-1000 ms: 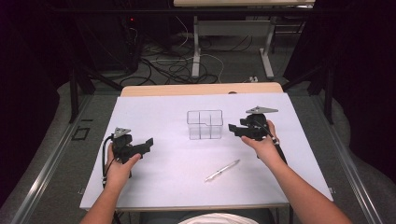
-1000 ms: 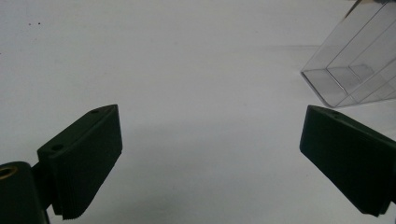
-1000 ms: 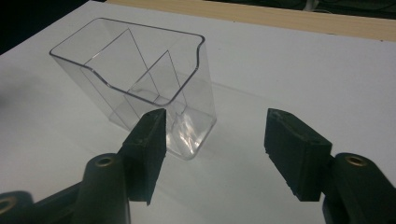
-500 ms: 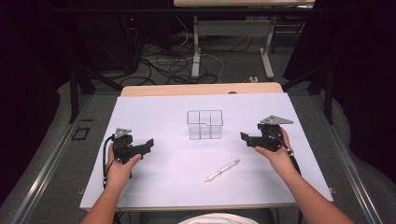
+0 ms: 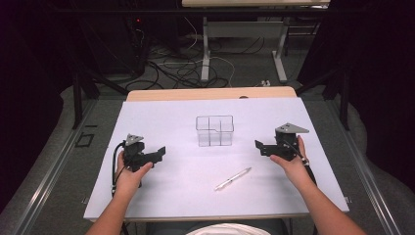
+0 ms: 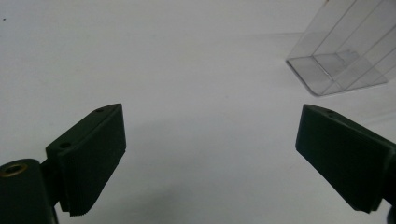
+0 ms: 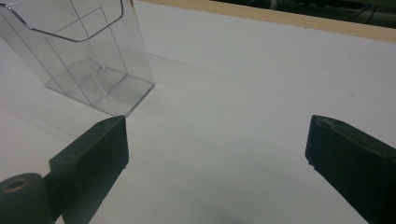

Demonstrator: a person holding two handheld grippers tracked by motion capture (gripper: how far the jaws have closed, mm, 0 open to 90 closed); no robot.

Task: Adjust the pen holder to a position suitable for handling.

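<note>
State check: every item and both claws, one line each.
Clear box: upright on the white mat, empty, untouched.
Pen: lying flat on the mat, apart from the box, not held.
Left claw: open, nothing between the jaws.
Right claw: jaws have just been opening, now wide, nothing between them.

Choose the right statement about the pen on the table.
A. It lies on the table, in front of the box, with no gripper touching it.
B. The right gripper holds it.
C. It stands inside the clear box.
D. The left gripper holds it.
A: the pen lies flat on the table, nearer the person than the box, apart from both grippers.
</note>
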